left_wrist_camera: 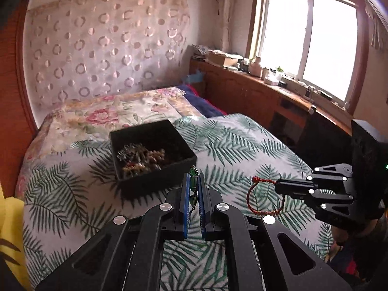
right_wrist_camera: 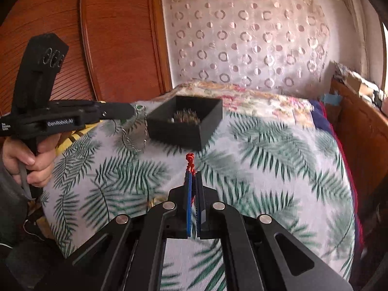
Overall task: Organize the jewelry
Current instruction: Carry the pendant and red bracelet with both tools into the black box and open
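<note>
Since the left gripper [left_wrist_camera: 193, 181] is clamped on a green-beaded chain [right_wrist_camera: 141, 131] and the right gripper [right_wrist_camera: 193, 177] on a red cord bracelet [left_wrist_camera: 263, 197], both just short of the black box [left_wrist_camera: 152, 152] on the bed [left_wrist_camera: 242, 140], each piece should be carried over the rim before the jaws part.

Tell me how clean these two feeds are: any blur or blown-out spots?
Left wrist view: the window is blown out white; the black box and the beads inside are slightly smeared, while the left gripper is sharp. Right wrist view: the leaf-print bedspread and box show motion blur, and the room edges curve from fisheye distortion.
</note>
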### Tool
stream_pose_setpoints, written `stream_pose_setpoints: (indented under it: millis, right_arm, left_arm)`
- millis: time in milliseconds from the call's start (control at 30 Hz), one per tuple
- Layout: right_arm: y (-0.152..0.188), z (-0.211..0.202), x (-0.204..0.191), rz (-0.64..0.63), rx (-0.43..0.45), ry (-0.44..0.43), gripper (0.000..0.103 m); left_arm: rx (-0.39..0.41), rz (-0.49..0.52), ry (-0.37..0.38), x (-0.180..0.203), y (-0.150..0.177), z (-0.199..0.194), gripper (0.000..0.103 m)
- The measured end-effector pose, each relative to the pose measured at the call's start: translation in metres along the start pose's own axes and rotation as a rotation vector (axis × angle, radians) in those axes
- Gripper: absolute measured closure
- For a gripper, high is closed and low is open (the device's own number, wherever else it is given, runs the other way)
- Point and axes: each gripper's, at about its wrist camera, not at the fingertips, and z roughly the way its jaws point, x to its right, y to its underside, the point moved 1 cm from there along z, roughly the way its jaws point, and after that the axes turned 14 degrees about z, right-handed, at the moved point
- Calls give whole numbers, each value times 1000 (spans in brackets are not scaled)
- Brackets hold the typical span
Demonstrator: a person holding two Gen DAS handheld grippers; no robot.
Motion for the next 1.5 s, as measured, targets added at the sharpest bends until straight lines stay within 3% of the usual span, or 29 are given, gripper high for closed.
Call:
stream_pose_setpoints:
  millis: [300, 633, 967, 1233, 1300, 1367, 1433, 1500]
  right_arm:
    - [-59, 26, -9, -52, 23, -40, 100]
    - [-111, 91, -14, -101, -12, -83, 100]
    - [-120, 146, -14, -100, -82, -98, 100]
    - [-117, 161, -14, -93, -112, -99, 99]
    - [-116, 162, -14, -92, -115, -93, 98]
    - [-116, 160, -14, -91, -114, -91, 94]
    - [-117, 153, -14, -90, -97, -87, 76]
    - [-117, 143, -15, -92, -81, -84, 72]
  left_arm:
    - [23, -4, -33, -29, -28, 12, 97]
    - [-7, -28, -61, -70, -45, 55, 97]
    - [-56, -62, -67, -100, -40, 90, 97]
    - [-73, -76, -84, -109, -37, 99, 97]
    - [-77, -75, -91, -109, -37, 99, 95]
    - [-78, -75, -95, -109, -36, 98, 76]
    - [-70, -77, -102, -108, -34, 94, 67]
    - [-66, -79, -111, -107, -32, 89, 61]
